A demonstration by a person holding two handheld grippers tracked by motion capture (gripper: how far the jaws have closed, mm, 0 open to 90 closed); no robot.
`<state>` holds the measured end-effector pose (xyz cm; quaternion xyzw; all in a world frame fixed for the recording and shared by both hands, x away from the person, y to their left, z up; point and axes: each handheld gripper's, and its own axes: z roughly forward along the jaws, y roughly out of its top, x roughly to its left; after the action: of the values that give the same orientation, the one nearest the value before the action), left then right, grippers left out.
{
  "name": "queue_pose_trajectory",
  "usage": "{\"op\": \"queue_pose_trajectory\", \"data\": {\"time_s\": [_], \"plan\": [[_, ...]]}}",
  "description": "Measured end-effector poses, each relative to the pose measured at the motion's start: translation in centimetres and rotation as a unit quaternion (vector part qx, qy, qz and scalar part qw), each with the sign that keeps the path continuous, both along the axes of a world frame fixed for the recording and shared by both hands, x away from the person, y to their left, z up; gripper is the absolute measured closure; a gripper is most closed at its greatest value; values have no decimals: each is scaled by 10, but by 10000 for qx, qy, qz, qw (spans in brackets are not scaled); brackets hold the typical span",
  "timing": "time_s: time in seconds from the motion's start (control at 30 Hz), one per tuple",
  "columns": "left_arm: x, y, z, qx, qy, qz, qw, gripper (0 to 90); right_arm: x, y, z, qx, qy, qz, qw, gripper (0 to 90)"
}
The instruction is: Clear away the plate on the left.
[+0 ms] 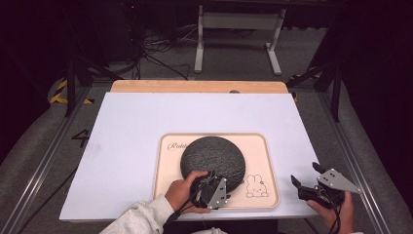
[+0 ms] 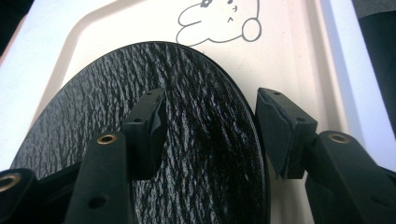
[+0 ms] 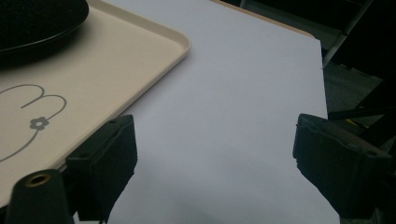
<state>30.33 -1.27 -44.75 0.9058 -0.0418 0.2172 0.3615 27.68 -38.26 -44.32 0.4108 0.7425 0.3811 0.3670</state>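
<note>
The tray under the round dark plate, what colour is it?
The tray is cream with a grey rabbit drawing, clearest in the high view.

The tray (image 1: 267, 161) bears a cursive word at its far left corner, beginning "Rela"; the rest is hidden.

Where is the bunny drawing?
In the high view, the bunny drawing sits in the tray's near right corner, beside the dark round plate.

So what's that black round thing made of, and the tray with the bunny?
The black round thing looks like a dark plate with a rough, bark-like ridged finish, slightly glossy; stoneware or slate-look plastic, hard to tell. The tray looks like smooth matte cream plastic, with rounded raised rim and printed bunny.
</note>
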Motion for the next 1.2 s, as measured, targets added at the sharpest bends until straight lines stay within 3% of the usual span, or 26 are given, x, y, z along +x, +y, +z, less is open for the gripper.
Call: {"op": "queue_pose_trajectory", "data": {"time_s": [0.27, 0.57, 0.63, 0.77, 0.83, 1.2], "plan": [[4, 6, 9, -345, 194, 173, 9991, 283, 0, 0, 0, 5, 6, -1, 10000, 142], [7, 12, 16, -496, 352, 157, 9980, 143, -1, 0, 1, 35, -7, -17, 10000, 143], [8, 13, 18, -471, 258, 181, 9984, 141, 0, 0, 0, 18, -2, 0, 10000, 142], [12, 19, 20, -571, 312, 253, 9976, 117, -1, 0, 0, 35, 2, -15, 10000, 142], [13, 22, 22, -615, 237, 247, 9975, 115, -1, -1, 1, 47, 2, -20, 10000, 143], [18, 30, 27, -504, 59, 470, 9976, 114, -1, -1, 1, 41, 8, -19, 10000, 142]]}}
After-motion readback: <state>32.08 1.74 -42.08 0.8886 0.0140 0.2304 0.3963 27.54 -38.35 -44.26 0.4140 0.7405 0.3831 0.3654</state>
